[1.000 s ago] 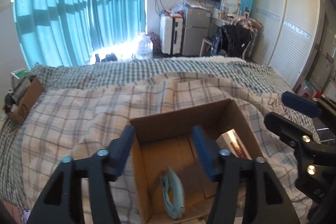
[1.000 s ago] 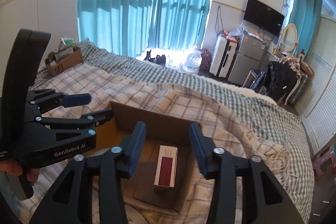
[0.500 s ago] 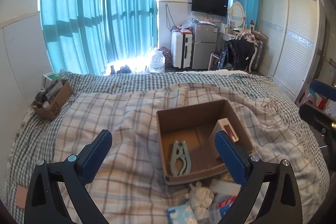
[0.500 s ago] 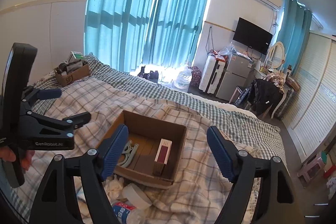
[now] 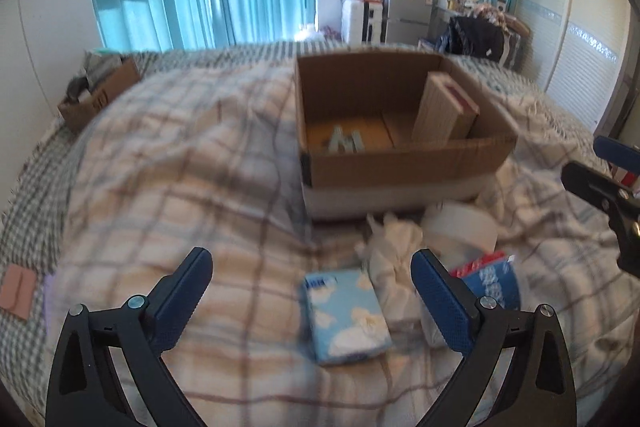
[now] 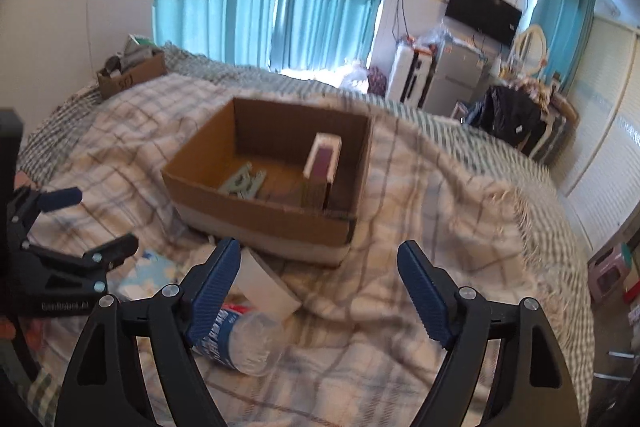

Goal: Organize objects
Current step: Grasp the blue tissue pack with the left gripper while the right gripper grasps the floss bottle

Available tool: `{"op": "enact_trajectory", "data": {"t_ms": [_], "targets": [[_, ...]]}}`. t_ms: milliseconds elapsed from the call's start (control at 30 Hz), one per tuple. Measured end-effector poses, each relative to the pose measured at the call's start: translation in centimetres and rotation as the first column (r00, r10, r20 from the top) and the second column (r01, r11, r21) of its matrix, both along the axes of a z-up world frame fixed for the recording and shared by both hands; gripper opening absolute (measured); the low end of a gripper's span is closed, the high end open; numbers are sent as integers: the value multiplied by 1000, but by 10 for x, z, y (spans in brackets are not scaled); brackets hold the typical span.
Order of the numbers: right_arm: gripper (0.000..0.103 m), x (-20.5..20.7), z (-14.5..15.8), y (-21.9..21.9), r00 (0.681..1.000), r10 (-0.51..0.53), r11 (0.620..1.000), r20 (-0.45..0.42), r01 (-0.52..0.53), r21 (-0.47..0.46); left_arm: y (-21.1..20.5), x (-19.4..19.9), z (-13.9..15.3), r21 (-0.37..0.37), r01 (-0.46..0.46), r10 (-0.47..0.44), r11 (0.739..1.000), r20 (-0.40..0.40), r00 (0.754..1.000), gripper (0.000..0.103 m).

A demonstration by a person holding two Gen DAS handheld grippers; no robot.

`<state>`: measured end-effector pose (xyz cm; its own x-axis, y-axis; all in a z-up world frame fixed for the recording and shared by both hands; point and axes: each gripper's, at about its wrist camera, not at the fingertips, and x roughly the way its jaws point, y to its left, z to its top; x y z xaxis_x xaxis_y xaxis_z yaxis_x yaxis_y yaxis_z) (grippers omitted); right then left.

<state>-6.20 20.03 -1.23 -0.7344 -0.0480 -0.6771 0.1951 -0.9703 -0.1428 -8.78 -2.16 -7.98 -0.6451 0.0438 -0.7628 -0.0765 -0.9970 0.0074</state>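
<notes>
- Bed under a rumpled beige-and-grey plaid blanket (image 5: 192,155).
- Open brown cardboard box (image 5: 404,163) sits mid-bed.
- Just in front of it: crumpled white cloth (image 5: 390,247), blue cloud-print tissue pack (image 5: 346,315), clear plastic bottle with blue label (image 6: 240,337).
- Smaller brown cardboard box (image 6: 132,75) at far corner.

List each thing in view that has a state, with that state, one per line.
cardboard box: open-topped, on the bed
green clip: lying flat inside the box
carton: upright inside the box
tissue pack: flat on the blanket, outside the box
plastic bottle: on its side, outside the box
left gripper: open, empty
right gripper: opening, empty
</notes>
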Motion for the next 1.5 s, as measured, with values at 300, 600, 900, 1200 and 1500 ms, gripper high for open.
{"op": "enact_trajectory", "data": {"t_ms": [300, 600, 900, 1200, 1500], "targets": [[81, -12, -47, 14, 995, -18, 998, 103, 23, -54, 27, 1, -65, -56, 96, -83, 994, 201, 976, 73], [92, -6, -47, 9, 993, -21, 997, 117, 30, -74, 19, 14, -50, -8, 84, -82, 996, 161, 984, 59], [95, 6, -54, -24, 985, 2, 998, 170, 10, -68, -2, 31, -13, -11, 58, -58, 998, 57, 997, 59], [95, 6, -84, -69, 966, 5, 998, 259, -23, 64, -29, 22, -14, 38, 39, -41, 999, 36, 999, 59], [95, -8, -117, -91, 951, -54, 980, 305, -8, 198, -51, 17, -24, 145, 19, -29, 989, 67, 997, 59]]}}
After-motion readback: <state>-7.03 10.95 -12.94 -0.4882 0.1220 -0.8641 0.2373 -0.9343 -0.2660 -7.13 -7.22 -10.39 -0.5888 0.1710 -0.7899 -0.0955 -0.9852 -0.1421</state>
